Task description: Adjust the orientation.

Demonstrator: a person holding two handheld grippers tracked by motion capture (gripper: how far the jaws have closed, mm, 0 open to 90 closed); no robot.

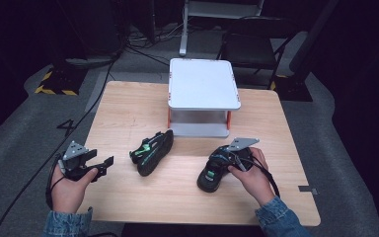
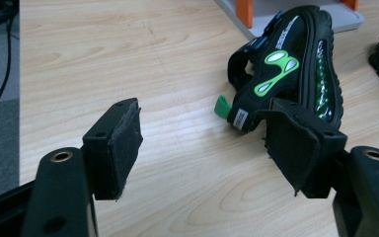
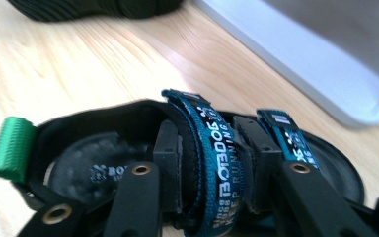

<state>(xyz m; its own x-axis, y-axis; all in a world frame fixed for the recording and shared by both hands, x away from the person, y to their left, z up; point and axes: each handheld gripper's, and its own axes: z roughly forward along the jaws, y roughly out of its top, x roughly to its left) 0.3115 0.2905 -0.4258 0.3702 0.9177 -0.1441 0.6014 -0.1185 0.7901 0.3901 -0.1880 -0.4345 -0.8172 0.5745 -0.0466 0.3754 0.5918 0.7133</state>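
Two black sandals with green trim lie on the wooden table (image 1: 128, 103). The left sandal (image 1: 153, 150) lies on its side in front of the stand, its green sole pattern (image 2: 325, 74) showing. My left gripper (image 1: 106, 166) is held to the left of it, open, with nothing but bare wood between the jaws (image 2: 205, 128). The right sandal (image 1: 208, 178) sits upright at the front right. My right gripper (image 1: 222, 160) reaches into it from above. Its pads (image 3: 170, 143) press on either side of the blue strap (image 3: 197, 111). A green heel loop (image 3: 11, 145) shows at the left.
A white two-level stand (image 1: 203, 84) with orange posts stands at the back middle of the table; its base (image 2: 301, 12) is just behind the left sandal. Beyond the table are a dark chair (image 1: 256, 44) and floor cables (image 1: 94, 94).
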